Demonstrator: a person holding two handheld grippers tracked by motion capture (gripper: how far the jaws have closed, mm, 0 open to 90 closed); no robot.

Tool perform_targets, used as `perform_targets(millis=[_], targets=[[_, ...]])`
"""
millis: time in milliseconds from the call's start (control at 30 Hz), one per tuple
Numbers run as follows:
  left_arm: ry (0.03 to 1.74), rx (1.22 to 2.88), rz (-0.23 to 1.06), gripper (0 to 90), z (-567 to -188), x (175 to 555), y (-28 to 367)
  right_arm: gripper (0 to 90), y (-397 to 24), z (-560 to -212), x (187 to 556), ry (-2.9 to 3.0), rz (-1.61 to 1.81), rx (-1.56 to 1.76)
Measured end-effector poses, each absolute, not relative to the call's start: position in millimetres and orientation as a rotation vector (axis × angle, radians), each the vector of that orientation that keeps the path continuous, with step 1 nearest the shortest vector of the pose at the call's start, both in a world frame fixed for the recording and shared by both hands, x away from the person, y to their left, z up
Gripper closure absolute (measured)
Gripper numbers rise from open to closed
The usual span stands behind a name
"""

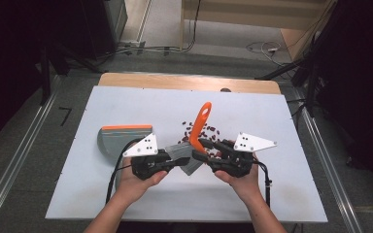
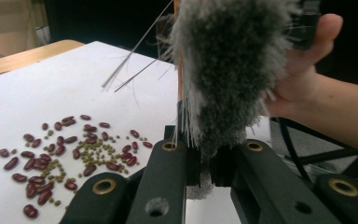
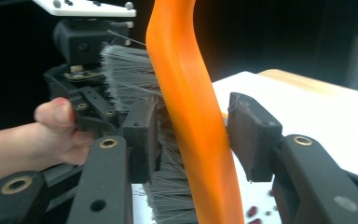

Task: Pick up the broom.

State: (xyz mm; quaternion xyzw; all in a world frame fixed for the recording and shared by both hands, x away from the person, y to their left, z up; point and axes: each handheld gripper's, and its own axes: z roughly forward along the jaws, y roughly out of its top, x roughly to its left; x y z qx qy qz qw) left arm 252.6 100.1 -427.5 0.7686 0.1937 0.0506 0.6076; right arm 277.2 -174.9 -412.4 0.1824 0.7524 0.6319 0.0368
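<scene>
1. The left gripper (image 2: 200,156) has its black jaws clamped on the grey bristle end of the brush (image 2: 228,70); in the left gripper view the bristles are pinched tight between the two pads and bulge out above them.
2. The right gripper (image 3: 193,140) has its jaws set around the orange handle (image 3: 191,116) of the same brush. In the right gripper view a gap shows between the right-hand pad and the handle, so the jaws are loosely apart with the handle between them rather than pressing on it.
3. In the high view the brush (image 1: 199,133) is held above the table between the two grippers, its handle rising up and away from the person and its grey bristle head low, at the left gripper (image 1: 175,162).
4. The right gripper (image 1: 205,151) meets the handle near its lower end, just beside the left one; the two hands are close together at the near middle of the white tabletop (image 1: 272,194).
5. A scatter of red beans and small green beans (image 2: 70,151) lies on the table just beyond the brush; in the high view they sit around the foot of the handle (image 1: 201,131).
6. A grey dustpan (image 1: 121,138) with an orange edge rests on the table to the left of the left hand, near it but apart.
</scene>
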Motion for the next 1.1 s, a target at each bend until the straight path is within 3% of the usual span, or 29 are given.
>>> perform_targets(millis=[200, 367, 633, 933, 1033, 1067, 1100], targets=[[0.399, 1.789, 0.068, 85.7, -429.2, 253.5, 100.1, 53.6, -171.9, -414.4, 276.7, 2.362, 1.949, 0.51], [0.4, 1.78, 0.045, 85.5, -433.6, 253.6, 103.7, 66.8, -173.8, -415.8, 276.5, 2.4, 1.966, 0.536], [0.434, 1.756, 0.03, 80.9, -435.2, 254.9, 108.6, 68.0, -168.0, -410.9, 270.6, 2.403, 1.911, 0.565], [0.6, 1.744, 0.188, 38.7, -433.3, 252.5, 114.4, 68.2, -168.8, -409.1, 269.0, 2.367, 1.817, 0.661], [0.624, 1.741, 0.206, 26.9, -433.6, 252.6, 117.3, 68.2, -173.6, -411.5, 272.7, 2.34, 1.816, 0.706], [0.637, 1.744, 0.217, 26.9, -433.9, 252.3, 118.4, 68.2, -173.6, -411.5, 272.7, 2.34, 1.816, 0.706], [0.649, 1.744, 0.226, 19.8, -434.4, 252.0, 119.4, 68.2, -176.8, -412.7, 274.7, 2.325, 1.799, 0.736]])
